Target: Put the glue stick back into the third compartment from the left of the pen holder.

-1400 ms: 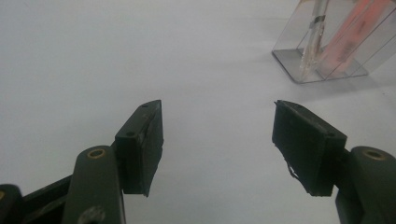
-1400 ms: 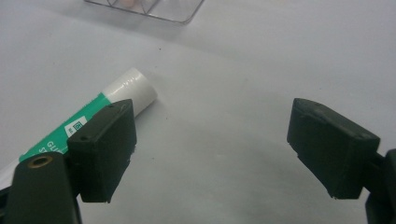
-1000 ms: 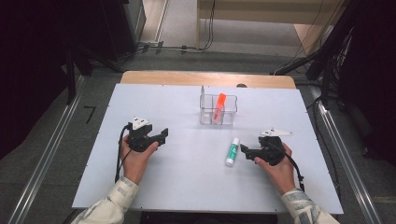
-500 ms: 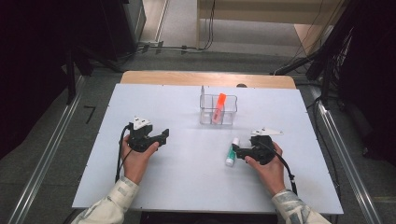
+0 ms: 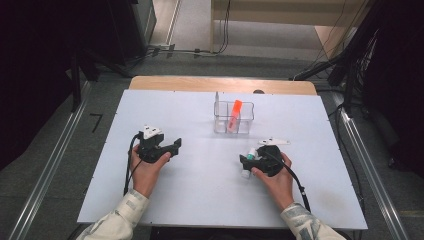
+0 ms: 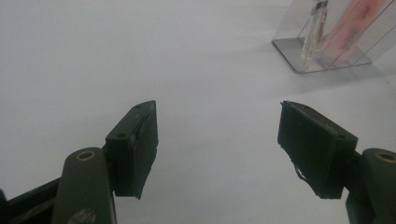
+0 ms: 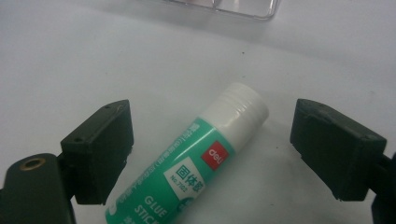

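An orange marker [image 5: 234, 113] is already binned; the green-and-white glue stick [image 7: 201, 163] lies ungrasped between the right gripper [image 7: 210, 149]'s spread jaws; the left gripper [image 6: 219, 149] is released.

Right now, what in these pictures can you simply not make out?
- The green and white glue stick: its lower end is cut off by the bottom edge of the right gripper view; in the high view the right gripper covers most of it.
- The clear plastic box: blurred in the left gripper view, so the thin clear item beside the orange marker can't be identified.
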Demonstrator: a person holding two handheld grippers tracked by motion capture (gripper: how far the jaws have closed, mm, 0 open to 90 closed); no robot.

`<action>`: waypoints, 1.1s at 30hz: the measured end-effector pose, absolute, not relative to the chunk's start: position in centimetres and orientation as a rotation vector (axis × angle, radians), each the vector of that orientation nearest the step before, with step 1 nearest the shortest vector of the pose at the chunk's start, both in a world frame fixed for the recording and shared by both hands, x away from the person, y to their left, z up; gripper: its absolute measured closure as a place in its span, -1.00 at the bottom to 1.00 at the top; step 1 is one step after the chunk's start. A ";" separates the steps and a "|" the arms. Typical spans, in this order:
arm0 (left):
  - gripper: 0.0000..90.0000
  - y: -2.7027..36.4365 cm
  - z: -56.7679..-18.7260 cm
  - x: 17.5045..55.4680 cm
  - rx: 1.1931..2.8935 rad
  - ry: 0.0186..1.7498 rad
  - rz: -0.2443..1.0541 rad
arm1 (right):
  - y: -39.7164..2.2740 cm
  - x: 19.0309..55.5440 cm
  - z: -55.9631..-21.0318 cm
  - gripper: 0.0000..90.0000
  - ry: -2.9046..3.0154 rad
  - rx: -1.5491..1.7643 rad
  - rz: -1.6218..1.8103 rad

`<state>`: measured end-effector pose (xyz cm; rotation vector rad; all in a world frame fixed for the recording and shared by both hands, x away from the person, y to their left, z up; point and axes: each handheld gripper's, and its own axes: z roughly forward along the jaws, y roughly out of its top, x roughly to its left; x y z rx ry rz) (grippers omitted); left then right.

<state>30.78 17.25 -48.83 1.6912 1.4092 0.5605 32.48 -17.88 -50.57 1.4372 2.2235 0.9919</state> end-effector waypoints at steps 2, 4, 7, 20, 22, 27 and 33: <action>-0.34 17.2 -48.8 30.8 1.690 1.408 0.560 | -17.7 32.6 -50.7 -0.73 2.217 1.445 0.991; -0.34 17.2 -48.8 30.8 1.691 1.407 0.560 | -17.5 32.6 -50.8 -0.73 2.217 1.456 0.991; -0.34 17.2 -48.8 30.8 1.691 1.407 0.559 | -17.3 32.6 -50.9 -0.72 2.213 1.461 0.979; -0.34 17.2 -48.8 30.8 1.690 1.408 0.557 | -17.1 32.2 -50.8 -0.37 2.175 1.479 0.934; -0.34 17.2 -48.8 30.8 1.691 1.407 0.558 | -17.1 32.2 -50.8 -0.24 2.167 1.484 0.921; -0.34 17.1 -48.9 30.8 1.694 1.405 0.553 | -17.3 32.5 -50.7 -0.09 2.170 1.494 0.927; -0.34 17.1 -48.9 30.9 1.690 1.405 0.550 | -17.4 32.6 -50.6 0.04 2.180 1.483 0.930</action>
